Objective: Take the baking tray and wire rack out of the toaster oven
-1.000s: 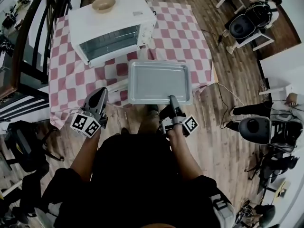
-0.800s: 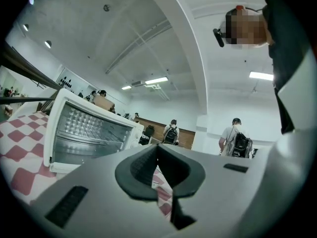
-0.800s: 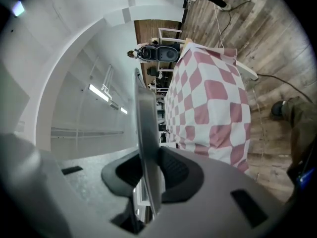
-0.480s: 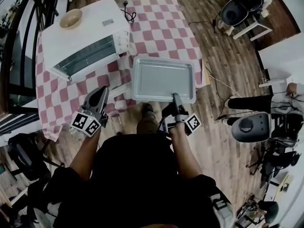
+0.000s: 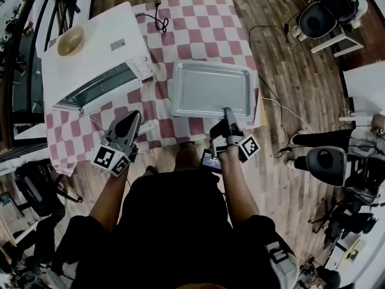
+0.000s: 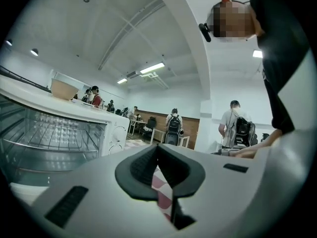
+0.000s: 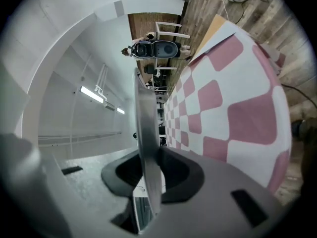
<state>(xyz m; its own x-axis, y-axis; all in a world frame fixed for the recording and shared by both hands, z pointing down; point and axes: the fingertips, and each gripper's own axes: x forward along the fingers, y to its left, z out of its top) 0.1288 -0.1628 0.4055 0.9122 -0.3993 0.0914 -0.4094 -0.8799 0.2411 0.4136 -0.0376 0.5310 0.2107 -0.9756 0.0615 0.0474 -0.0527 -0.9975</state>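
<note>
- The baking tray (image 5: 210, 88) is out of the toaster oven (image 5: 99, 47). It is held flat over the checked cloth (image 5: 204, 29), just to the right of the oven.
- I can't tell whether the tray already rests on the cloth.
- The right gripper (image 5: 228, 113) is clamped on the tray's near rim, with the rim running edge-on between its pads.
- The left gripper (image 5: 130, 119) has its jaws together and holds nothing. It hangs near the table's front edge, below the oven.
- The wire rack (image 6: 44, 138) is still inside the oven, seen through the open front.
- Step: likely placing the tray, so roughly half the task is done.
- Next: lower the tray level onto a bare part of the cloth and let go of the rim. Then reach into the oven for the rack.
- Versus a second ago, the tray sat in front of the oven, overhanging the table edge. Now it is off to the oven's right, further onto the table.
</note>
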